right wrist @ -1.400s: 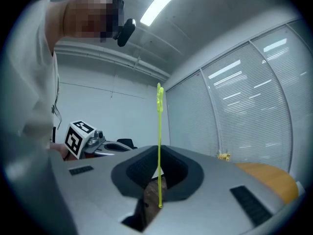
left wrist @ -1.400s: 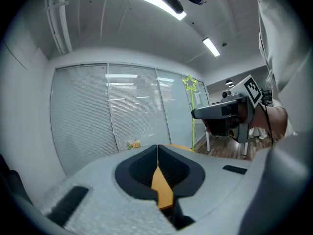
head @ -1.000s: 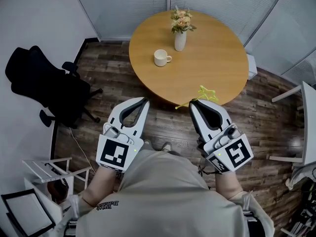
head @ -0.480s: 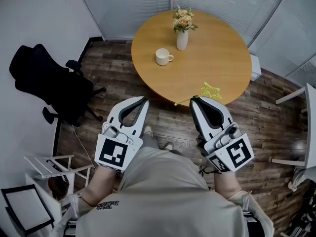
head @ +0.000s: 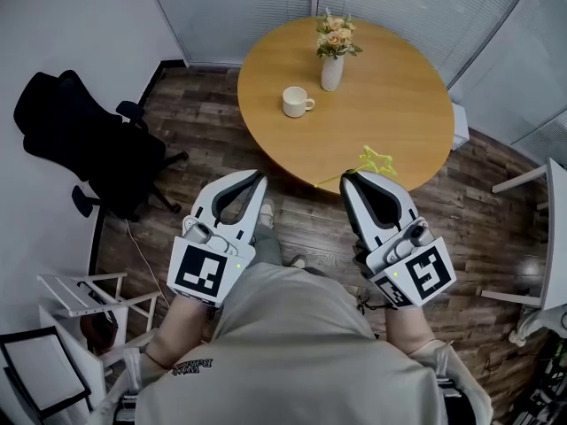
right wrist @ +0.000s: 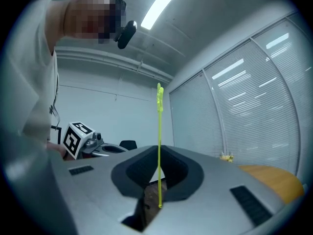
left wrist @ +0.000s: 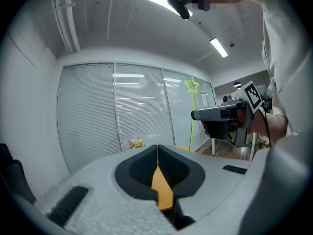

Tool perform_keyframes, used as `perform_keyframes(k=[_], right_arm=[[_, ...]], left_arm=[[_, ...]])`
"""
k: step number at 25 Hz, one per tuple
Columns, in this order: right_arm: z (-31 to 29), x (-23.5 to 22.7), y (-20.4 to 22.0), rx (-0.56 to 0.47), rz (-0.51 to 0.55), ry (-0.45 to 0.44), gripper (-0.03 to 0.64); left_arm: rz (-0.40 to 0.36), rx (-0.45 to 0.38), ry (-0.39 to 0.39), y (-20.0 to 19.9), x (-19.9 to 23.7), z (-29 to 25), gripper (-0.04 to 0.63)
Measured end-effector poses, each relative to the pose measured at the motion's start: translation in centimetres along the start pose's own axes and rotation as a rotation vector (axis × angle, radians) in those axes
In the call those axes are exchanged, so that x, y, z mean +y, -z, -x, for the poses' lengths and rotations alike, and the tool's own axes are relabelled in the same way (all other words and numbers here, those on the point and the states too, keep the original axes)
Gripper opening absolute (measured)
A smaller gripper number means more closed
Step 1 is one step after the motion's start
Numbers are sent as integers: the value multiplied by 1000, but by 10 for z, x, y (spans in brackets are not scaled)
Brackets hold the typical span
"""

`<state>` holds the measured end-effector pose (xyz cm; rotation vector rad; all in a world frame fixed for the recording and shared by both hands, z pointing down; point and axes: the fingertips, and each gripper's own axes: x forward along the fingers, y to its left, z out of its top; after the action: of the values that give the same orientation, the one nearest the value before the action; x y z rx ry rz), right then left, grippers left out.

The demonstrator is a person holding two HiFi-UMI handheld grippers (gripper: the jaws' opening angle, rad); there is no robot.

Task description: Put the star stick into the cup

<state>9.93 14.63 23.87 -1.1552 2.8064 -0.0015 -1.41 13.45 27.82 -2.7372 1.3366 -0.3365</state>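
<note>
A yellow star stick (head: 376,159) sticks out forward from my right gripper (head: 348,178), which is shut on its thin stem. In the right gripper view the stem (right wrist: 159,151) rises upright between the jaws, its star end (right wrist: 159,94) on top. The white cup (head: 297,102) stands on the round wooden table (head: 390,104), well ahead of both grippers and left of the star. My left gripper (head: 258,179) is shut and holds nothing; it hangs over the floor, short of the table's near edge.
A white vase of flowers (head: 333,60) stands on the table behind the cup. A black office chair (head: 84,144) is at the left, a white rack (head: 84,295) at the lower left, and white furniture (head: 549,228) at the right edge.
The table, cup and vase have slid slightly down and right in the head view. Both grippers keep their pose, and the star stick stays in the right one.
</note>
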Motion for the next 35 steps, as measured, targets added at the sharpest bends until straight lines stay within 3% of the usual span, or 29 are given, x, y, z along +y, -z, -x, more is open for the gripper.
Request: perform_keyframes(k=[25,35], right_arm=[[-102,-75,15,48,58,34,35],[-181,-115,24,78,44,87,35]], left_arm=[[45,19,34,24,90,-82,23],[25,31,116,28,161,-142,23]])
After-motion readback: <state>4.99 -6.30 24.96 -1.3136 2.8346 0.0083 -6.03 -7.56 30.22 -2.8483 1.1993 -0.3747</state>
